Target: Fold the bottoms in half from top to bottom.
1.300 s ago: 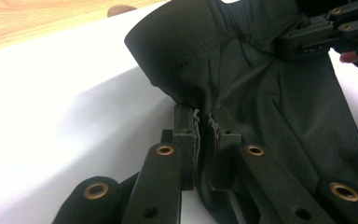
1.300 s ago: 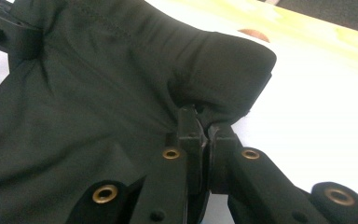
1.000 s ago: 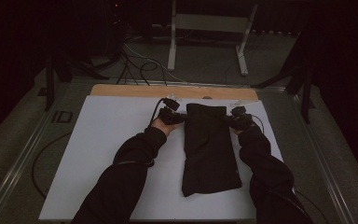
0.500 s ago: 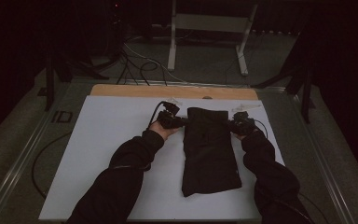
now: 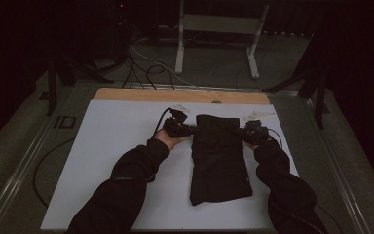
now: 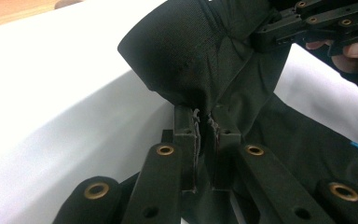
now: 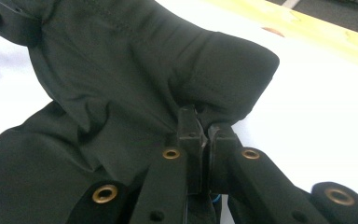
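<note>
One marking reads: "ID" [image 5: 65,121], dark block letters on the grey table [image 5: 39,146] surface, well off to the outer side of the left claw [image 5: 191,129], just past the edge of the white sheet [image 5: 117,131]. A small blue tag [image 6: 357,145] sits on the dark garment [image 5: 219,161], beyond the left claw in the left gripper view; too small to read. No other lettering, brand or number legible.
</note>
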